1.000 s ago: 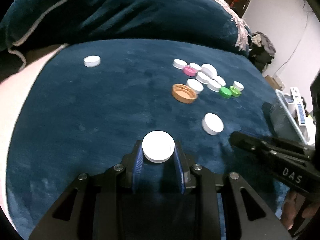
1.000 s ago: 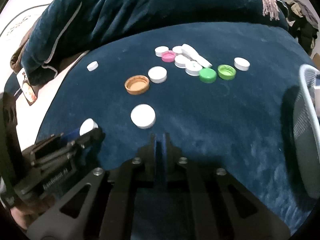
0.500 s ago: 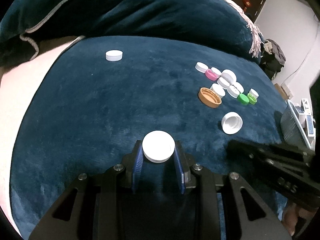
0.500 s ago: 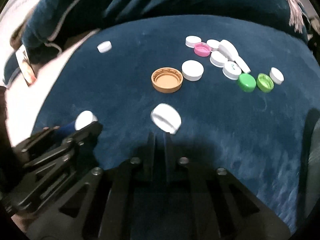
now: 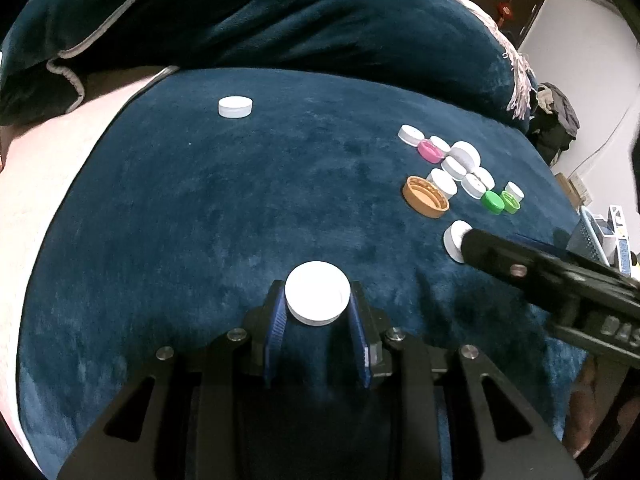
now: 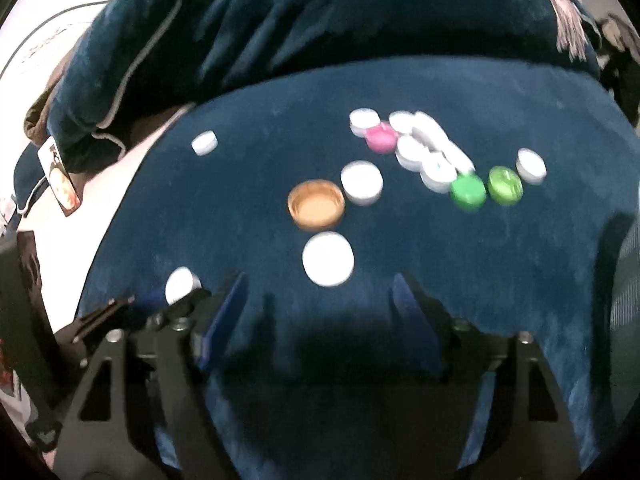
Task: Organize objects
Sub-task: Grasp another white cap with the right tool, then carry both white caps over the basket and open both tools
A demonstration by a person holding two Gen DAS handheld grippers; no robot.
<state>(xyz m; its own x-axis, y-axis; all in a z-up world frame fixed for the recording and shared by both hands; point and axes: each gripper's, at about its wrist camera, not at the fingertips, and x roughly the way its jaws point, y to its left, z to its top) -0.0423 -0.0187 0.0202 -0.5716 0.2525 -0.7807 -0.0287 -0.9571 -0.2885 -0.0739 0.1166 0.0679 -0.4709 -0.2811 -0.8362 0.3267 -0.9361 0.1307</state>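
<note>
Left gripper (image 5: 318, 312): jaws closed on a white cap (image 5: 318, 298), blue pads pressing its two sides, cap flat side up, held over the blue blanket (image 5: 200, 220). Right gripper (image 6: 320, 300): jaws have just been opening and now stand wide apart with nothing gripped; a second white cap (image 6: 328, 258) lies flat on the blanket just beyond the fingertips, roughly centred between them, not touched by either pad. In the left view the right gripper's dark finger covers part of that cap. Just beyond it sits an orange cap (image 6: 316, 204), open side up, with another white cap (image 6: 362, 182) touching its right edge. Farther right, a cluster: several white caps bunched with a pink cap (image 6: 382, 138), then two green caps (image 6: 468, 192) side by side and one white cap at the right end. A lone white cap (image 6: 205, 143) lies far left, well apart from the rest. Right view is motion-blurred. A dark blue cushion (image 5: 280, 12) lies across the far side.
</note>
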